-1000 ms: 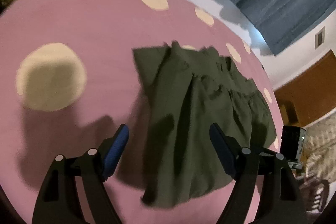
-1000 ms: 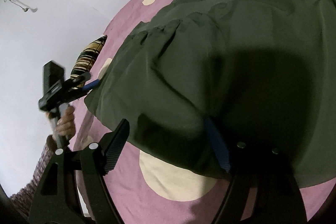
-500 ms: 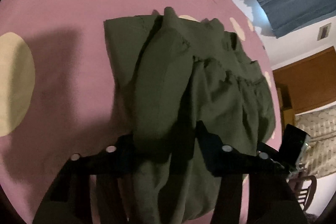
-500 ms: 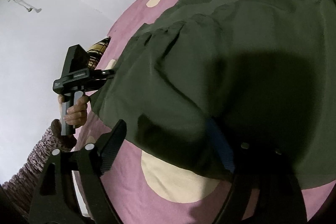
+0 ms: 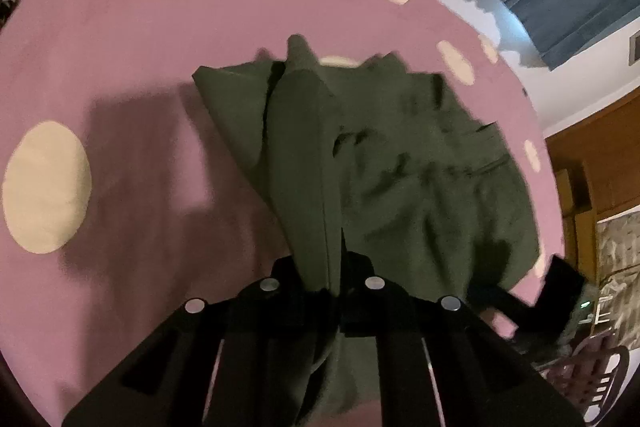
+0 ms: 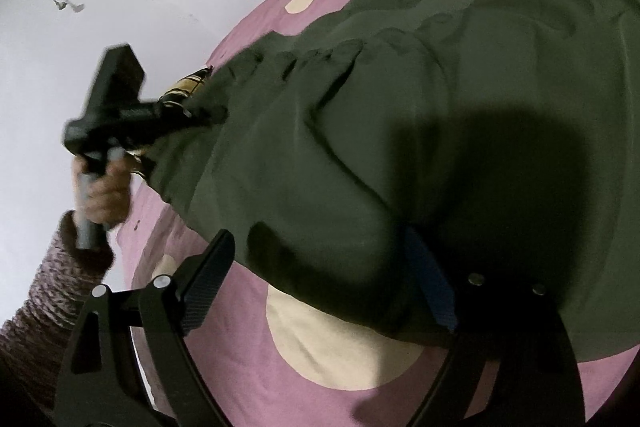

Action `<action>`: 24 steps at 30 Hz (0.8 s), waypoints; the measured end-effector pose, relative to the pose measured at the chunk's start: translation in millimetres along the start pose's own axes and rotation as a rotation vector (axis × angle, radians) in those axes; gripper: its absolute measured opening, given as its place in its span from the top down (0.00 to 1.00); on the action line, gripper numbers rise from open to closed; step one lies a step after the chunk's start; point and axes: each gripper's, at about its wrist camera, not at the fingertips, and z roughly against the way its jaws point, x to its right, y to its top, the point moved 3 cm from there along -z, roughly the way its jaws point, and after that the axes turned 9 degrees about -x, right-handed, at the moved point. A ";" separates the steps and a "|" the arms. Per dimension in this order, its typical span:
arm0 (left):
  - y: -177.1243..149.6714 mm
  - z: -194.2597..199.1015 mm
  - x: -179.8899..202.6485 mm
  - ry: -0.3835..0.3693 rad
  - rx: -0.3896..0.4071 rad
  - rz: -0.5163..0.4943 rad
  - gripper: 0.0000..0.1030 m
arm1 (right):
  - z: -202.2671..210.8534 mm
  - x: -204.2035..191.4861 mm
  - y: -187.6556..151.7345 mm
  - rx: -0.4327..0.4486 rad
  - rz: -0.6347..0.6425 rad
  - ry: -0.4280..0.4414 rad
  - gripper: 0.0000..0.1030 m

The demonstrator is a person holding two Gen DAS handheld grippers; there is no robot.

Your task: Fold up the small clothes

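Surface: we work on a pink bedspread point(image 5: 132, 39) with cream dots.
Garment point(image 6: 420, 115): dark green, spread flat, long axis running between our grippers.
Left gripper point(image 5: 322, 279): clamped on one garment edge.
Right gripper point(image 6: 320, 267): jaws apart, straddling the opposite edge.

The bed point(image 5: 132, 39) is covered by a pink sheet with cream dots. A dark green garment point(image 6: 460, 99) lies spread on it. A striped item point(image 6: 188, 87) sits near the bed's far edge.
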 end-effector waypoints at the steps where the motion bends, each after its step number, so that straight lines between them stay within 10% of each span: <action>1: 2.1 8.6 12.3 0.005 0.016 -0.007 0.91 | 0.6 -0.1 -0.2 0.001 0.004 -0.001 0.16; 17: 10.1 48.1 120.4 0.183 0.045 -0.088 0.91 | 46.2 -16.5 -14.3 0.151 -0.005 0.042 0.17; 24: 8.1 32.8 173.1 0.238 0.013 -0.132 0.91 | -7.8 -16.3 -22.2 0.025 0.008 0.140 0.17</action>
